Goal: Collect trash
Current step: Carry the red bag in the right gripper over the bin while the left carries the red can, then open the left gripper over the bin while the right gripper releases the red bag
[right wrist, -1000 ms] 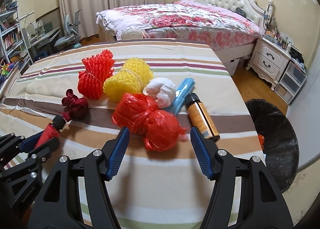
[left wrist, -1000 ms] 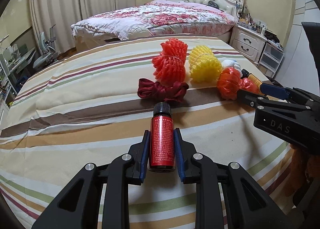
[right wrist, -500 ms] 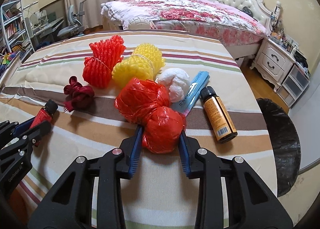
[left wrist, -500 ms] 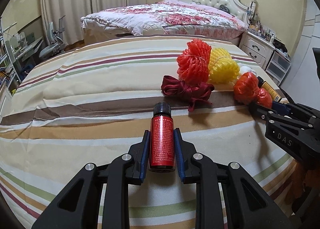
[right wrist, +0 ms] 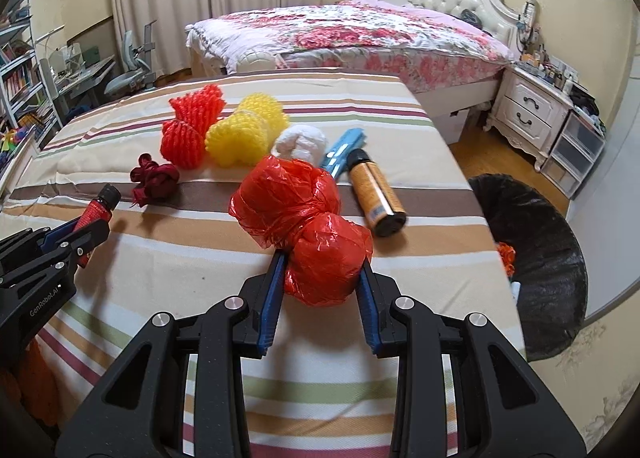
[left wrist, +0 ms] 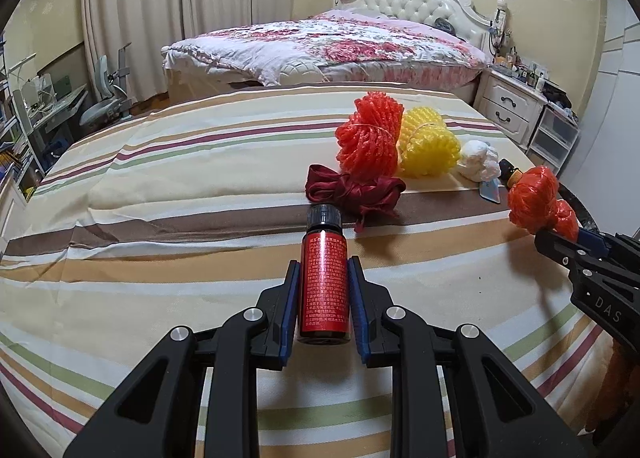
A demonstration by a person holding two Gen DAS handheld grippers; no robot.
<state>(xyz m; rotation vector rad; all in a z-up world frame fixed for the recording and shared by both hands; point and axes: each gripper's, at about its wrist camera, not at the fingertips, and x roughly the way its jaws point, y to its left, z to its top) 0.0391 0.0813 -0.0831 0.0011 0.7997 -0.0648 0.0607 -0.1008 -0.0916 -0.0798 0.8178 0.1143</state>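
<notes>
The left gripper [left wrist: 323,300] is clamped on a small red bottle [left wrist: 323,298] — a slim glass cylinder with a glossy printed label and a ribbed black cap, its cap pointing away toward the far side. The blue ridged pads [left wrist: 291,306] press on both flanks of the bottle, held just over the striped cloth of the table [left wrist: 160,217].

The right gripper [right wrist: 322,286] is closed on a knotted red plastic bag [right wrist: 304,225]: thin, crinkled, shiny film bunched into two lumps, the nearer lump squeezed between the blue pads [right wrist: 271,298], the farther lump bulging free beyond them.

Past the bag, on the table's right side, lies a brown bottle [right wrist: 376,197] with an orange label and black cap, on its side with the cap pointing away. Just left of it rests a flat light-blue ridged plastic piece [right wrist: 344,149], touching a crumpled white wad [right wrist: 304,139]. Farther left sit two foam-net sleeves with a bumpy honeycomb texture, each cinched at the middle — a yellow one [right wrist: 244,129] and a red one [right wrist: 192,125], pressed side by side. Near them, toward the left, a dark red satin ribbon [right wrist: 154,177] lies in a loose knot.

The table's cloth is soft and creased, banded in cream, tan, brown, green and maroon. Off its right edge stands a bin lined with a black bag [right wrist: 536,258], with a bit of orange showing inside.
</notes>
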